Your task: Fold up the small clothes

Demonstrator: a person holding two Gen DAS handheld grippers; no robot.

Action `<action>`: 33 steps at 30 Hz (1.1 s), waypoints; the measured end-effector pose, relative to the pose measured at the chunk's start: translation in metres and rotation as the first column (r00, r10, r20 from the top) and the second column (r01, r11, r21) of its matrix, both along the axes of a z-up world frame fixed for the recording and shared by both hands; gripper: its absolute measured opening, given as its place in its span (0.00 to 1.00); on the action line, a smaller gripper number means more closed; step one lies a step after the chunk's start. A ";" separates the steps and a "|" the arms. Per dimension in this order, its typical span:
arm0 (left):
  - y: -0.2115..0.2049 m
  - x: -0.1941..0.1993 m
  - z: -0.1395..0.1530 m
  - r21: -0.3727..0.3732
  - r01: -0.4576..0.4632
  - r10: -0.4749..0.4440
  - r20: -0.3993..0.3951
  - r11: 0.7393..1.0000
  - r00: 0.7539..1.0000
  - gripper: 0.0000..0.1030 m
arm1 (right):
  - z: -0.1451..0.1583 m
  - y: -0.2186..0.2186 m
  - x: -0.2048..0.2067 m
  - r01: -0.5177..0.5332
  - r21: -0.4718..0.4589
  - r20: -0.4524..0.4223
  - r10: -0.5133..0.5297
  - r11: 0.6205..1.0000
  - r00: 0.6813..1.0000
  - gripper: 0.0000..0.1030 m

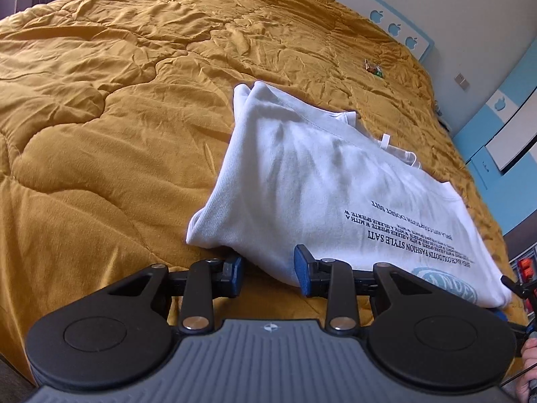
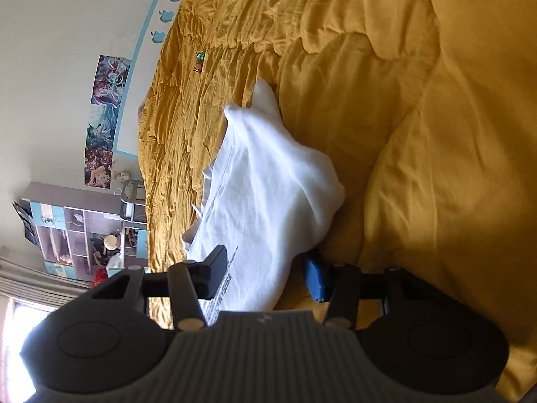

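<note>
A white T-shirt [image 1: 302, 181] with dark upside-down lettering lies folded on the mustard quilt [image 1: 100, 117]. My left gripper [image 1: 268, 268] is at the shirt's near edge, its blue pads [image 1: 302, 270] apart; the folded hem sits in the gap and is not pinched. In the right wrist view the same shirt [image 2: 265, 181] runs away from the camera. My right gripper [image 2: 265, 275] stands open astride the shirt's near corner, one finger on the printed side and the blue pad [image 2: 313, 278] on the quilt side.
The quilt [image 2: 419, 134] covers the whole bed in thick wrinkled puffs. A small colourful wrapper [image 1: 374, 67] lies beyond the shirt. A white and blue headboard [image 1: 396, 30] and wall lie beyond the bed. Shelves [image 2: 77, 231] stand at the left in the right wrist view. A hand [image 1: 530, 352] shows at the edge.
</note>
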State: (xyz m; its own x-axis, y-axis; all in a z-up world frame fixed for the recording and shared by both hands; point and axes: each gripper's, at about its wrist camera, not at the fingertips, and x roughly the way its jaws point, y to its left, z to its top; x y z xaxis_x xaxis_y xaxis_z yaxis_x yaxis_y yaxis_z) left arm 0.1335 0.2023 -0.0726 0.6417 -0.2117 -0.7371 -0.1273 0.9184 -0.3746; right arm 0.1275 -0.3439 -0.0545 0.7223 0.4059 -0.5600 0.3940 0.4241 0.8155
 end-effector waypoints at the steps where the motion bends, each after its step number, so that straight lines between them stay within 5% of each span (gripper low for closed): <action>1: -0.004 0.001 0.002 0.027 0.007 -0.007 -0.006 1.000 1.000 0.38 | 0.004 0.000 0.004 -0.003 -0.057 0.001 0.003 0.998 1.000 0.40; 7: -0.012 0.005 0.003 0.080 0.012 -0.009 -0.039 0.997 0.999 0.38 | -0.013 0.006 0.025 -0.016 -0.020 -0.049 0.015 1.000 0.999 0.39; 12: -0.014 0.004 0.005 0.101 0.024 -0.020 -0.038 0.995 0.999 0.38 | -0.019 0.015 0.028 0.065 -0.061 -0.077 -0.069 0.996 0.995 0.16; 17: -0.015 -0.002 0.010 0.117 0.041 -0.038 -0.025 0.992 0.999 0.38 | -0.016 0.022 0.024 0.102 -0.097 -0.054 -0.107 0.990 0.993 0.05; 26: -0.002 -0.044 0.055 0.054 0.104 -0.109 0.086 0.993 0.990 0.38 | -0.023 0.017 0.019 0.097 -0.070 -0.029 -0.099 0.993 0.995 0.04; 29: -0.011 -0.049 0.073 0.074 0.143 -0.154 0.178 0.987 0.972 0.38 | -0.029 0.014 0.016 0.098 -0.042 -0.022 -0.099 0.994 0.995 0.09; 33: -0.035 -0.039 0.081 0.103 0.170 -0.188 0.195 0.980 0.963 0.38 | -0.034 0.014 0.022 0.097 -0.030 -0.039 -0.098 0.995 0.994 0.13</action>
